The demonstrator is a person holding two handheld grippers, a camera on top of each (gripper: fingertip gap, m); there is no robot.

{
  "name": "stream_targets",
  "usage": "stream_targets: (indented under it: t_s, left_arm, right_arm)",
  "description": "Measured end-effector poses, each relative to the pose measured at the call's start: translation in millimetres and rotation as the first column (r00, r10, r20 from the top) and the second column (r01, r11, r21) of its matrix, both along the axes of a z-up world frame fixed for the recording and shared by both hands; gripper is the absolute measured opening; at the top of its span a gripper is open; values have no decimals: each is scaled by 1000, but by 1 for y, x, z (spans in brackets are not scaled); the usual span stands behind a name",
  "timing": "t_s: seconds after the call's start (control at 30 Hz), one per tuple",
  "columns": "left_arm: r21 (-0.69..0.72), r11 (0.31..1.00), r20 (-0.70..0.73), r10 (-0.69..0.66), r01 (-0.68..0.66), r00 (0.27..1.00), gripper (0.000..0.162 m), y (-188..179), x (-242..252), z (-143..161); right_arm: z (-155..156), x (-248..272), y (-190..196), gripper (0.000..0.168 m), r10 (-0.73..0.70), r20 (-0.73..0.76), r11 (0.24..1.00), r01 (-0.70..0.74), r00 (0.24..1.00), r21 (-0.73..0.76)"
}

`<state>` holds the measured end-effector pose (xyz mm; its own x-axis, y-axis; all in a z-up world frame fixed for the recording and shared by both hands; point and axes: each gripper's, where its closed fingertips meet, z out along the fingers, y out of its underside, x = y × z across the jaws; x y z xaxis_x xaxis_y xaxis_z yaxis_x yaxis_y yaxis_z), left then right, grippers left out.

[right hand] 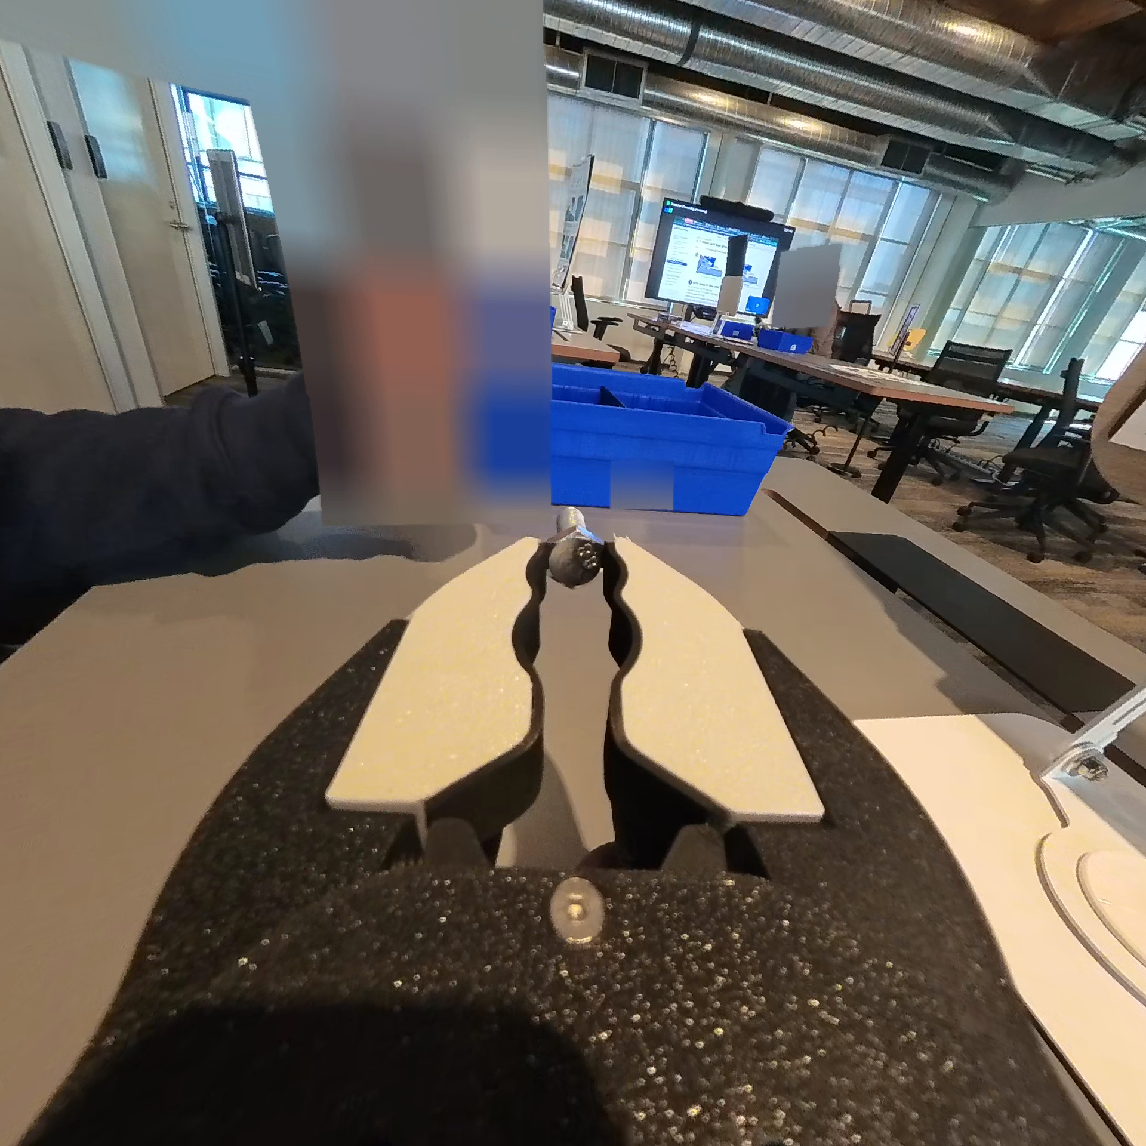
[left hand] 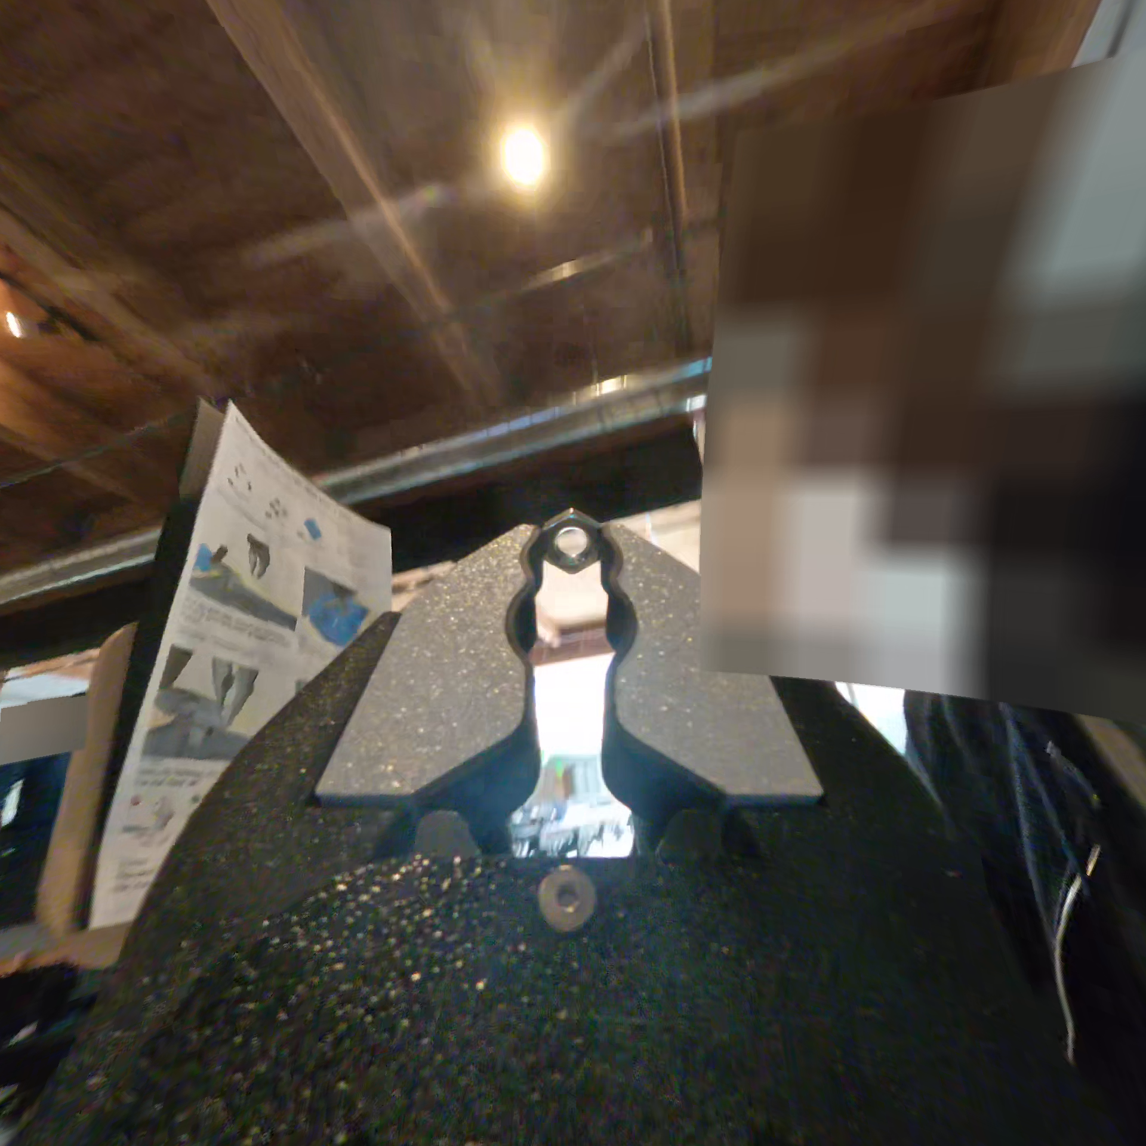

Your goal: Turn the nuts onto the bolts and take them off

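blue bin [right hand: 657, 434] sits on the grey worktop [right hand: 186, 670] at 12 o'clock in the right wrist view, just past the fingertips; it has inner dividers, and the compartments that show look bare, though the left part of the bin is under a blur patch so can't tell what is there. more blue bins [right hand: 784, 340] on far tables at 1 o'clock, contents too small to tell.

right hand-held gripper [right hand: 573, 549] is clenched on a silver bolt [right hand: 575, 555]: hex head faces the camera, shank points away toward the bin, pinched at the very tips of the white fingers [right hand: 459, 676]. bolt is held above the worktop, not touching it.

left hand-held gripper [left hand: 567, 546] is clenched on a hex nut [left hand: 567, 547], held between the tips of the dark fingers [left hand: 453, 670], bore facing the camera so light shows through the hole.

only the left wrist view shows: wooden ceiling with a lit lamp [left hand: 523, 156] at 12 o'clock, a printed sheet [left hand: 248, 651] standing at 9 o'clock, dark clothing at 3 o'clock. it is tilted upward, no worktop or bin in it.

only the right wrist view shows: worktop, bin, a dark sleeve [right hand: 142, 477] at 9 o'clock, a white pad [right hand: 967, 868] at 4 o'clock, a wall screen [right hand: 713, 260] and office chairs [right hand: 1048, 471] at 1 to 2 o'clock.
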<state>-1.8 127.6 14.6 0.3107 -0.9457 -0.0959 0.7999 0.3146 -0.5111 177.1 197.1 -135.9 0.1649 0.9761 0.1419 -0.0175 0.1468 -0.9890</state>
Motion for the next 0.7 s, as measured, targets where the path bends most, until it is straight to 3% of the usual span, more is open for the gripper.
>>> stream_targets:
  t_s: [0.03, 0.17, 0.27, 0.37, 0.47, 0.7]
  left_arm:
    - [-1, 1000, -46, 17, -17, 999, 17, 1, 8, -1]
    - [-66, 994, -202, 76, -91, 976, 16, 16, 30, -11]
    - [-67, 965, -461, 195, -253, 866, 17, 34, 62, -35]
    - [-146, 966, -472, 120, -212, 873, 16, 43, 71, -43]
    - [-155, 942, -625, 138, -296, 768, 17, 58, 92, -69]
    - [-280, 918, -791, -55, -282, 609, 17, 73, 134, -126]
  right_arm:
    - [1, 0, 0, 16, 3, -2, 1000, -3, 1000, -1]
    - [4, -3, -2, 16, 19, -21, 1000, -19, 1000, -16]
    - [5, -3, -4, 16, 31, -32, 999, -31, 999, -29]
    - [6, -3, -4, 16, 40, -42, 998, -42, 998, -45]
    - [7, -2, -2, 16, 46, -62, 996, -50, 997, -68]
    - [16, 8, 4, 16, 74, -153, 984, -98, 985, -151]
